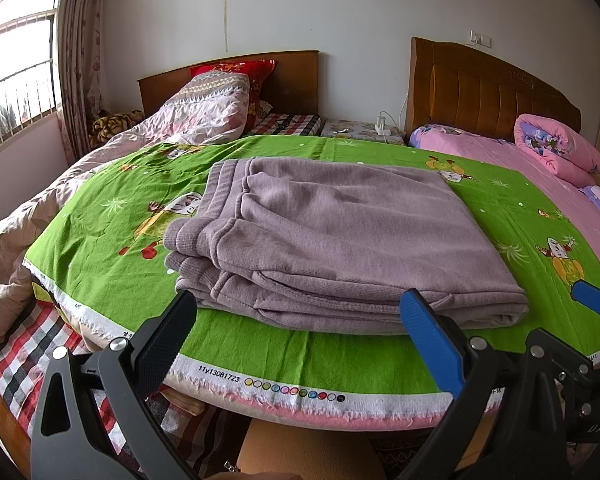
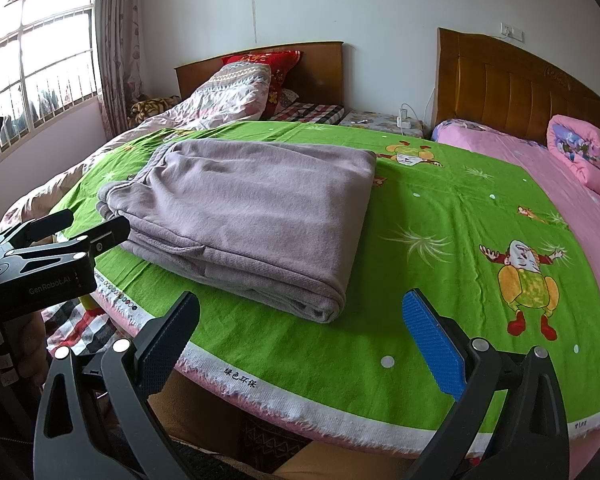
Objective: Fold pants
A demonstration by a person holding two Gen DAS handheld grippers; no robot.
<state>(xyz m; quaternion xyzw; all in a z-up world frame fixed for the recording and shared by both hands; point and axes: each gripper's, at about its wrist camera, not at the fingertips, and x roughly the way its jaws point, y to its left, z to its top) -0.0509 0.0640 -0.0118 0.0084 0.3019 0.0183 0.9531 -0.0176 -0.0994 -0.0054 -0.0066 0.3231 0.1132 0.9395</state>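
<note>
One folded pants (image 1: 340,236), two beds (each with a headboard), one green sheet (image 1: 112,256), two grippers.

Mauve fleece pants (image 1: 340,240) (image 2: 240,216): folded into flat rectangular multi-layer stack. Ribbed waistband and cuff edges stacked at left side, fold edges at right. Lies on green cartoon-print sheet (image 1: 260,360) (image 2: 420,240), near front edge.

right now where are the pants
Folded on the green sheet, the pants lie centre-left in the right wrist view, just beyond the open left claw.
</note>
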